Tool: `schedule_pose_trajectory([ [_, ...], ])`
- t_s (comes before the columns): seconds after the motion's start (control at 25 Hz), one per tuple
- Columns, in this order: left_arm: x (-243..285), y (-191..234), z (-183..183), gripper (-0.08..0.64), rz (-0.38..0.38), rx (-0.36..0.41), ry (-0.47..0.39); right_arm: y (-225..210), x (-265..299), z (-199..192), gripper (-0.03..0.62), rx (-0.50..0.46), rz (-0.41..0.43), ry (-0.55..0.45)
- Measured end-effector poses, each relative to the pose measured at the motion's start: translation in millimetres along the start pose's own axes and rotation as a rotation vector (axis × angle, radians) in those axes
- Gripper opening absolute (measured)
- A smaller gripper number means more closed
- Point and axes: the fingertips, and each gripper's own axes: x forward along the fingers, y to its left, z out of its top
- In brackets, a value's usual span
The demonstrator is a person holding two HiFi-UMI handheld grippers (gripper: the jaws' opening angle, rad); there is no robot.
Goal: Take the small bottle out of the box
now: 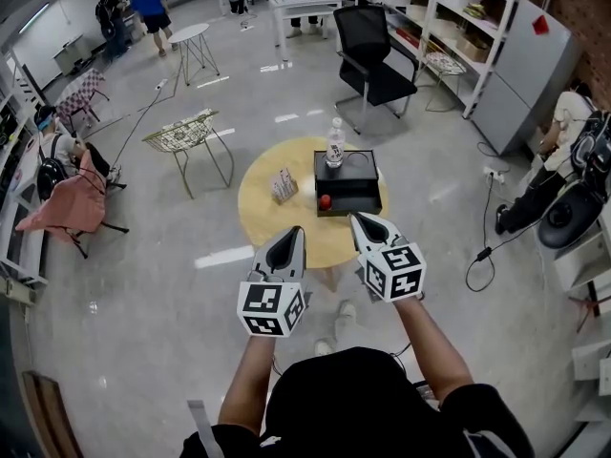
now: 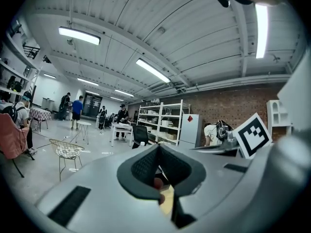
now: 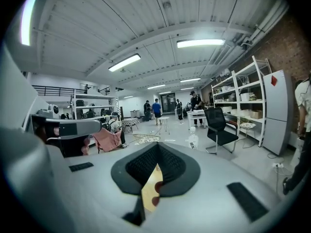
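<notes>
A small clear bottle [image 1: 335, 144] with a white label stands upright at the far end of a black open box [image 1: 347, 197] on the round yellow table [image 1: 277, 222]. A small red ball [image 1: 325, 201] lies in the box near its left side. Both grippers hover side by side over the table's near edge, well short of the box. My left gripper [image 1: 293, 232] is shut and holds nothing. My right gripper [image 1: 358, 219] is also shut and empty. In the right gripper view the bottle [image 3: 193, 141] shows far beyond the jaw tips [image 3: 157, 147].
A small patterned carton [image 1: 284, 185] stands on the table left of the box. A black office chair [image 1: 374, 55] is behind the table, a wire chair [image 1: 186, 136] to its left. A cable [image 1: 482, 246] runs across the floor at right, and shelves [image 1: 458, 17] line the far right wall.
</notes>
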Motion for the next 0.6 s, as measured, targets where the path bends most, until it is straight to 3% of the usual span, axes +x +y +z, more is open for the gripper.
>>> schedule_pose_trajectory([
  [0.6,65.9,28.5,-8.6,0.008,0.025,-0.012,0.042,-43.5,63.5,-1.9,0.002,0.025,0.008,0.041],
])
